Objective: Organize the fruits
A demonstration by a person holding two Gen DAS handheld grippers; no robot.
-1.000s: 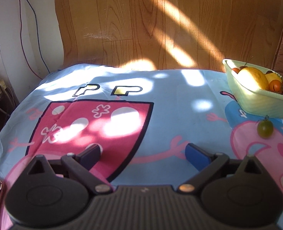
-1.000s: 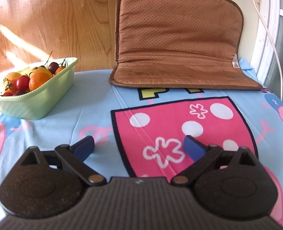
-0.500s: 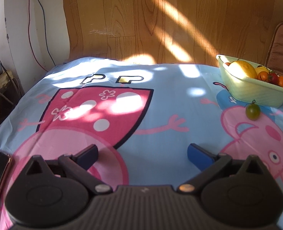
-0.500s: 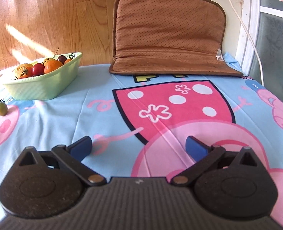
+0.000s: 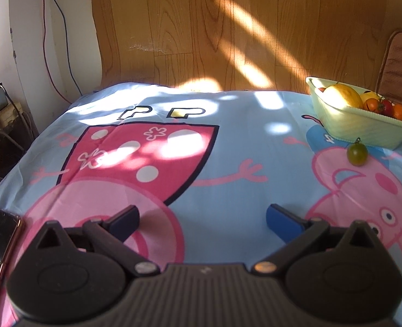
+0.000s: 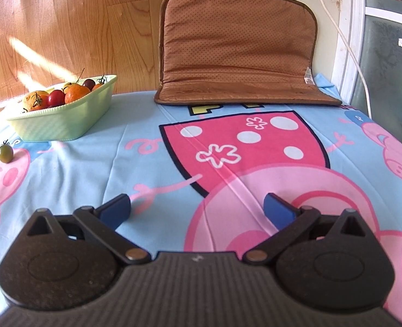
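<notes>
Both grippers, left (image 5: 202, 215) and right (image 6: 196, 207), hovered with jaws wide and empty; a green tomato (image 5: 357, 154) sat beside the fruit basket (image 5: 364, 128) at right of frame.

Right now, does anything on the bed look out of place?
Yes: one small green tomato sits alone on the cartoon sheet, just outside the pale green fruit basket, while the other fruit is inside it. Both grippers are open and empty. Nothing looks spilled or damaged.

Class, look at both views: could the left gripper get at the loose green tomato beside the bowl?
Probably yes: the left gripper is open and empty, and only bare cloth lies between it and the green tomato.
</notes>
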